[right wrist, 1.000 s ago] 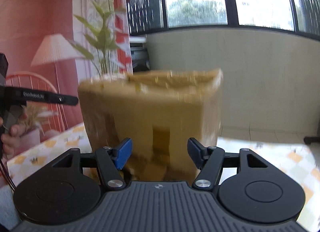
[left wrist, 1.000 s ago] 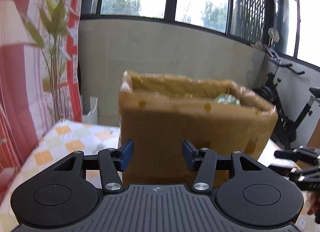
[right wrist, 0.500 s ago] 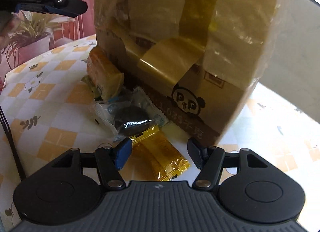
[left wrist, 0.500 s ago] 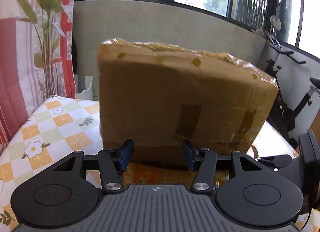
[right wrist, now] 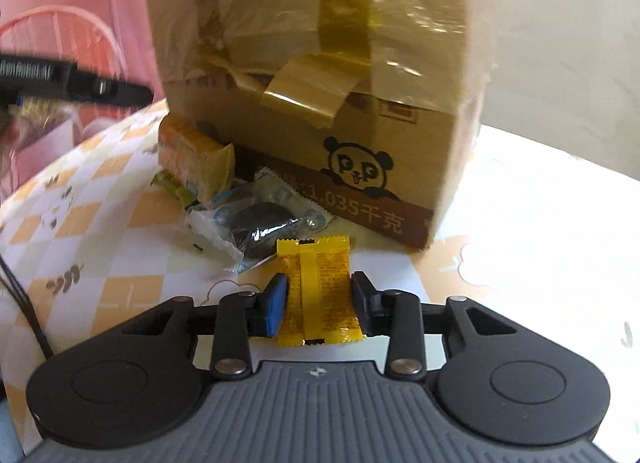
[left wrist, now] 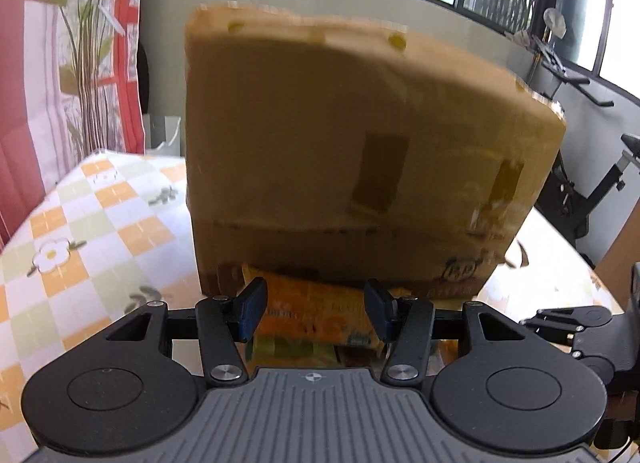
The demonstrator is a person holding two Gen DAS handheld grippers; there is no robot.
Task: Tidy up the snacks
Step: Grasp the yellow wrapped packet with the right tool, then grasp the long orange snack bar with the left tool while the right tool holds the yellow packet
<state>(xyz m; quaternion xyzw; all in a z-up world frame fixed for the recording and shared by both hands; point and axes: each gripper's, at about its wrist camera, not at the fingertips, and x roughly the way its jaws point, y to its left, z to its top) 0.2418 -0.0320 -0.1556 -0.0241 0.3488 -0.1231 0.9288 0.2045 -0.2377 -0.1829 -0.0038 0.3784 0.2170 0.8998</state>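
Snacks: four packets beside one box [right wrist: 360, 75]; right tongs [right wrist: 318, 305] clamp one yellow packet [right wrist: 320, 291], left tongs [left wrist: 316, 313] apart.

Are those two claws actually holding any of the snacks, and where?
The right gripper pinches the yellow packet across its long sides. The left gripper holds nothing.

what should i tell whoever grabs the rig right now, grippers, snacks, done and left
Right gripper: its jaws have just closed on the yellow packet lying on the table.
Left gripper: open, nothing gripped, with the orange packet between its fingers.
Cardboard box: upright on the table; the clear packet with a dark snack and a green-edged wrapper lie loose at its base.
Done: yellow packet gripped.
Left: probably box every loose snack.
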